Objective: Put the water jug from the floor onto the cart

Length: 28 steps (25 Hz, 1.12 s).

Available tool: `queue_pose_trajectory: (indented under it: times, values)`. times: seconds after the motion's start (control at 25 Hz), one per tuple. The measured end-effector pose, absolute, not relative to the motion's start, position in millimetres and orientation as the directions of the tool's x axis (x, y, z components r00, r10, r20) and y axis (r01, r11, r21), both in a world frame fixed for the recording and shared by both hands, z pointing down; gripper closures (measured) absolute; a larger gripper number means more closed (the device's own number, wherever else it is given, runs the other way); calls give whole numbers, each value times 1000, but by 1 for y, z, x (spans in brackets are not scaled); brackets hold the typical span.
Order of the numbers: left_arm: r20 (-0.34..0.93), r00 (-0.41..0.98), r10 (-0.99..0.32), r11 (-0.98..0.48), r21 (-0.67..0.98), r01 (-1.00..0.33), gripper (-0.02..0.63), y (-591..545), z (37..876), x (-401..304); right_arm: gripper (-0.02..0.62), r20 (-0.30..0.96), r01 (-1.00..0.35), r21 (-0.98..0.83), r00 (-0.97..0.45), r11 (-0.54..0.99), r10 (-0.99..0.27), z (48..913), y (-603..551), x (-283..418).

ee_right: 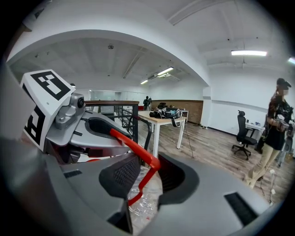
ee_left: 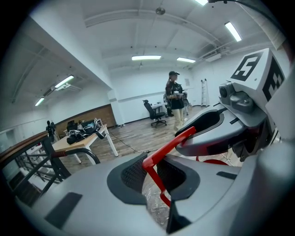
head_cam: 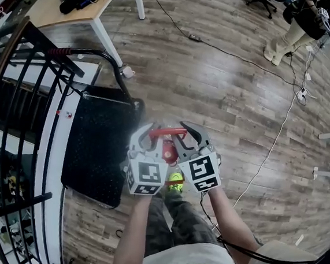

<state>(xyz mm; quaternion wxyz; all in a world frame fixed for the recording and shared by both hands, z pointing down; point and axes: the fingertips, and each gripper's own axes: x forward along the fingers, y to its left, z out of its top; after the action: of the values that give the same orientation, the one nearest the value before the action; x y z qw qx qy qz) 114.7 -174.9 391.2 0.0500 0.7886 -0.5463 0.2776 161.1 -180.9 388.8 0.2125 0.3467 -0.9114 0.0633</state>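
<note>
Both grippers are on the water jug [ee_left: 154, 205]! The left gripper [ee_left: 154, 174] has its jaws clamped on one bend of the thin red handle [ee_left: 168, 146]. The right gripper [ee_right: 144, 171] pinches the other bend, with dark ribbed pads [ee_right: 120, 175] either side of the bar. The jug hangs beneath the jaws, crinkly clear plastic under a red cap [head_cam: 168, 151]. It is held off the wooden plank floor [head_cam: 236, 92], just beside the black, flat-decked cart [head_cam: 94, 147] with rounded corners.
</note>
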Motion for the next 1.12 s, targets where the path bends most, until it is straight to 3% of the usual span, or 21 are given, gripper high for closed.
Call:
queue_pose_trajectory:
  times: [1.12]
  values:
    - [512, 89, -854, -208, -180, -962, 538, -185, 409, -99, 476, 483, -478, 32, -762, 878, -432, 405, -201, -55]
